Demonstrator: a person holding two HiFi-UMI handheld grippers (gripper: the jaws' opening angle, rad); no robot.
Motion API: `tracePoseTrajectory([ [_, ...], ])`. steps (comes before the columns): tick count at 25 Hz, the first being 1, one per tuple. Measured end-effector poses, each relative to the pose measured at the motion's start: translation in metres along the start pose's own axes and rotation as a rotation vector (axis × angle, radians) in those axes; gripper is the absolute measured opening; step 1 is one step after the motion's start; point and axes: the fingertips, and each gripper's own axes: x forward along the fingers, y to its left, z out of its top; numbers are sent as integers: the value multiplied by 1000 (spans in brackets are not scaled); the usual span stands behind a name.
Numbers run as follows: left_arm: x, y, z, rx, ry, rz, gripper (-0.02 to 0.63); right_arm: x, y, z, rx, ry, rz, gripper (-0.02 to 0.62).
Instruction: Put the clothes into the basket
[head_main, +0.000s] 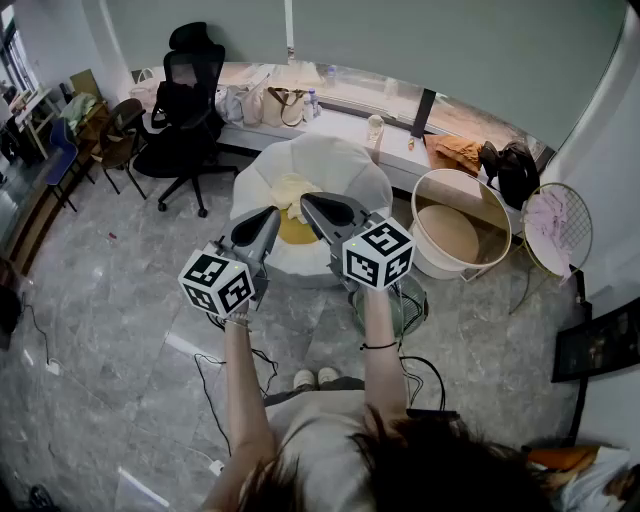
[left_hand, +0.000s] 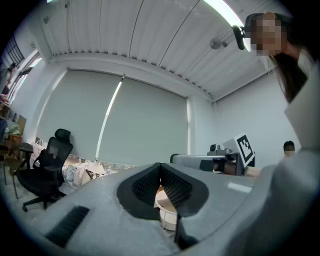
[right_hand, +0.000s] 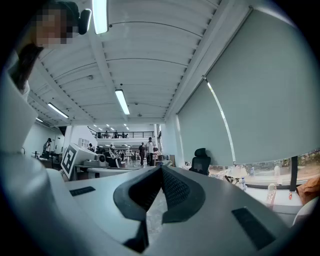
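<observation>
Nearest, side by side and held level: left gripper (head_main: 268, 216), jaws pressed together with nothing between; right gripper (head_main: 308, 206) just to its right, jaws likewise closed tip to tip and empty. Just beyond both tips, a white round cushion seat (head_main: 340, 160) with yellow clothes (head_main: 294, 232) lying on top. Right of that seat and near it, the white basket (head_main: 432, 262), upright on the floor. Farther right, a pink cloth (head_main: 548, 215) in a wire hoop frame. Farthest, on the window ledge, an orange garment (head_main: 456, 152); far left, a black office chair (head_main: 185, 100).
</observation>
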Motion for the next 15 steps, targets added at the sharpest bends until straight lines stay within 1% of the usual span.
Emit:
tracePoseTrajectory([
  [7, 9, -6, -1, 4, 7, -4, 11, -5, -7, 0, 5, 1, 0, 9],
  [15, 20, -10, -8, -10, 15, 11, 11, -12, -18, -2, 15, 0, 10, 9],
])
